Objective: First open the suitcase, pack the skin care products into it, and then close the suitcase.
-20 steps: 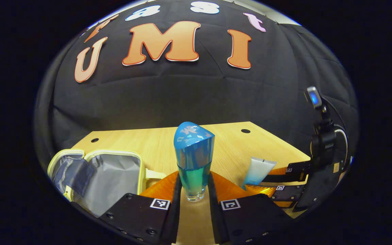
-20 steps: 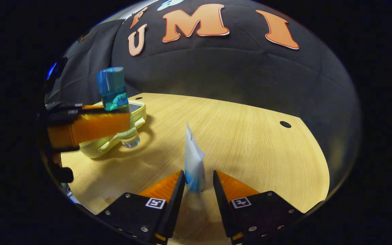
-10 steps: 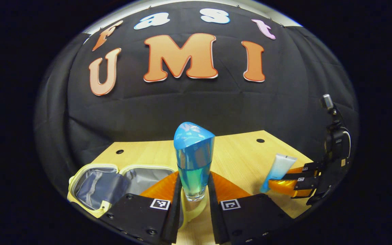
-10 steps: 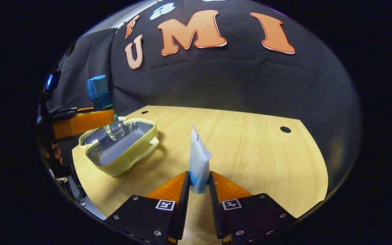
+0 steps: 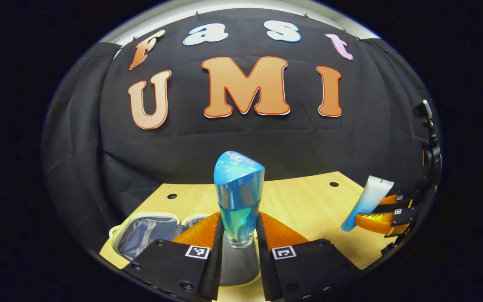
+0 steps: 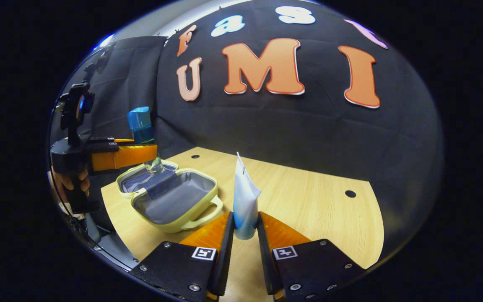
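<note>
My left gripper is shut on a clear bottle with a blue cap and blue-green liquid, held upright above the open suitcase. In the right gripper view that bottle hangs over the pale yellow suitcase, which lies open with its grey lining showing. My right gripper is shut on a white-and-blue tube, lifted off the wooden table. The left gripper view shows that tube far right, between the other gripper's fingers.
The wooden table has small round holes near its far edge. A hand holds the left gripper's handle at the left. The black cloth wall stands close behind the table.
Both grippers rose and moved left with their loads. The bottle went from beside the suitcase to above it. The right gripper's fingers closed on the tube and lifted it.
</note>
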Motion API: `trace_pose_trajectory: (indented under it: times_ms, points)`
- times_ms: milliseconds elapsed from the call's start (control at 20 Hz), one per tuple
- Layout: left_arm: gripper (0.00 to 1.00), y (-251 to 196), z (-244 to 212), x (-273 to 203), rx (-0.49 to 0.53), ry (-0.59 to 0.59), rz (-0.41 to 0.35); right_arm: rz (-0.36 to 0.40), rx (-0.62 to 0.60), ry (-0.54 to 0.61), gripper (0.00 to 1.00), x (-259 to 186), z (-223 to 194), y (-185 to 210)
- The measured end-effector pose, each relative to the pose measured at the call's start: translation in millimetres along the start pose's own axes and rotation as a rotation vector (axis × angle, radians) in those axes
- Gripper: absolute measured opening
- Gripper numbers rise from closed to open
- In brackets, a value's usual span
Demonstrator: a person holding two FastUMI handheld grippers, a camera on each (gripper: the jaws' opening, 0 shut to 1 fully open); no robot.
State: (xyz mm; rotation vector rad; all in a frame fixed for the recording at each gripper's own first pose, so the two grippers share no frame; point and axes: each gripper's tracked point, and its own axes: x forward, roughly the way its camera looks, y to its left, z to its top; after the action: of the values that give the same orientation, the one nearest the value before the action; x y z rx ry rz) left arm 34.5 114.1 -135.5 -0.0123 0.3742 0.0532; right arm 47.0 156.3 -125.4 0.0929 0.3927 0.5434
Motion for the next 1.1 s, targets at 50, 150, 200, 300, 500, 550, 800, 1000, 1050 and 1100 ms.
trace_pose_trajectory:
  times_ms: [50, 150, 200, 300, 500, 550, 800, 1000, 1050, 1100]
  points:
    - [0.39, 6, -3, 0, 0.010, 0.015, 0.001, 0.008, -0.007, -0.001, 0.35, 0, 3, 7]
    - [0.39, 18, -9, 0, 0.004, 0.034, -0.008, 0.011, -0.011, 0.003, 0.35, 3, 7, 21]
    - [0.41, 27, -16, 2, 0.003, 0.049, -0.009, 0.014, -0.007, 0.002, 0.35, 5, 11, 30]
    - [0.39, 43, -21, 4, 0.008, 0.066, -0.017, 0.022, -0.007, -0.011, 0.35, 7, 22, 46]
    - [0.39, 74, -47, 15, 0.007, 0.128, -0.075, -0.001, -0.003, -0.012, 0.35, 22, 32, 75]
    - [0.39, 83, -58, 19, -0.004, 0.151, -0.090, -0.012, 0.001, -0.011, 0.35, 26, 33, 83]
    - [0.39, 111, -110, 41, -0.027, 0.263, -0.189, -0.050, 0.025, 0.041, 0.35, 49, 20, 123]
    - [0.39, 118, -151, 56, -0.065, 0.355, -0.257, -0.051, 0.062, 0.099, 0.36, 60, 5, 156]
    - [0.39, 117, -159, 59, -0.080, 0.374, -0.270, -0.046, 0.063, 0.115, 0.36, 63, 1, 161]
    - [0.40, 115, -165, 61, -0.095, 0.392, -0.282, -0.044, 0.064, 0.129, 0.36, 65, 0, 164]
